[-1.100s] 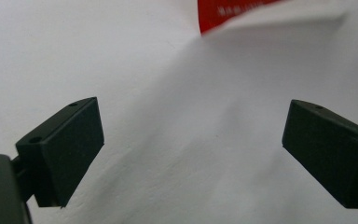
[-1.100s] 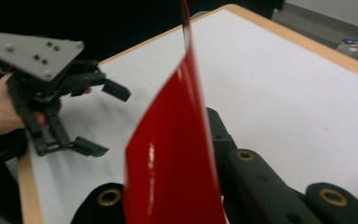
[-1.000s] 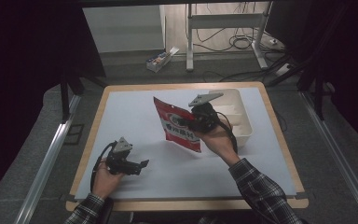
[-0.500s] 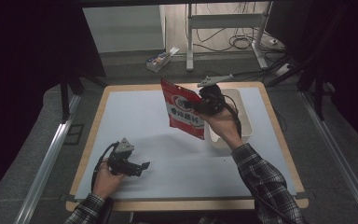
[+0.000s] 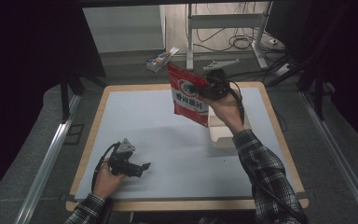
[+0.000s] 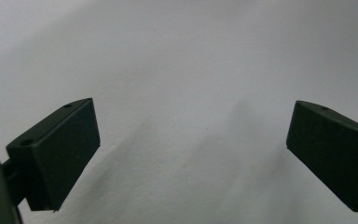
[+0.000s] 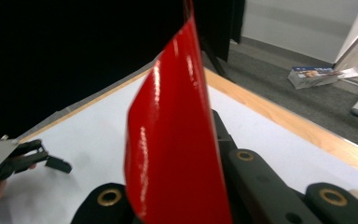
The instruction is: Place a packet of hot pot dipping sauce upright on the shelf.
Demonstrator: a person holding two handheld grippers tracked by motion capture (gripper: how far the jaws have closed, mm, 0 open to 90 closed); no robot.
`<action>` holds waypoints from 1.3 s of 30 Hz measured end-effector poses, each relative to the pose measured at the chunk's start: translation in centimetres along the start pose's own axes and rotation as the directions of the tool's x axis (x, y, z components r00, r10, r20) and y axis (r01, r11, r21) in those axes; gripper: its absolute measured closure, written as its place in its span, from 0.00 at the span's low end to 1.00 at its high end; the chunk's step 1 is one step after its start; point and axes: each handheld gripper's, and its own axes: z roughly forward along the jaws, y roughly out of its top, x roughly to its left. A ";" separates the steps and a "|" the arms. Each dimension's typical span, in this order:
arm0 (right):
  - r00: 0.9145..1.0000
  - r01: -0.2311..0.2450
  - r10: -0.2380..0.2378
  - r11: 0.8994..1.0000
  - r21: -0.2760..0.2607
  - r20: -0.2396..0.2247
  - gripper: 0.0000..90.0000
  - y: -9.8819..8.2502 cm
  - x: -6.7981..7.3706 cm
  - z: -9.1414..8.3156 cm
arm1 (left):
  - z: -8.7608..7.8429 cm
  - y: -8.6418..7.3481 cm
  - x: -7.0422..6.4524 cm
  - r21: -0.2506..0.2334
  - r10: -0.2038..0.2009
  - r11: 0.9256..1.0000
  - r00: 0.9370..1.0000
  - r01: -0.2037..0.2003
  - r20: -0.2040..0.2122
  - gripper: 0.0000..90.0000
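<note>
A red snack pouch (image 5: 189, 94) with a white label hangs high above the table's back right part, and my right gripper (image 5: 209, 87) is shut on its right edge. In the right gripper view the pouch (image 7: 172, 140) stands edge-on between the black jaws. My left gripper (image 5: 140, 167) rests low on the white mat near the front left, open, with nothing between its fingers (image 6: 56, 154); the mat lies bare in the wide gap of its jaws.
A white rectangular tray (image 5: 221, 135) sits on the mat under the raised right forearm. The white mat (image 5: 168, 140) lies on a wooden-edged table (image 5: 186, 204). On the floor behind are a small box (image 5: 161, 58), desk legs and cables.
My right gripper has lifted the red pouch up and toward the back of the table, over the tray. The left gripper has stayed in place.
</note>
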 end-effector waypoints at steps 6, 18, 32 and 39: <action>0.999 -0.013 0.014 1.000 -0.022 0.029 0.98 0.7 -1.7 -0.3 | 0.0 0.0 0.0 -0.004 -0.008 1.000 1.000 0.008 0.011 0.02; 0.994 -0.051 0.056 0.997 -0.056 0.095 0.98 1.3 -5.4 -0.9 | 0.0 0.0 0.1 -0.006 -0.010 1.000 1.000 0.010 0.003 0.02; 0.986 -0.069 0.080 0.995 -0.076 0.149 0.98 0.0 -9.7 -1.0 | 0.0 0.0 0.1 -0.004 -0.009 1.000 1.000 0.009 0.008 0.02; 0.982 -0.088 0.099 0.993 -0.076 0.160 0.98 -1.3 -11.5 -1.0 | 0.1 0.0 0.1 -0.003 -0.008 1.000 1.000 0.008 0.009 0.02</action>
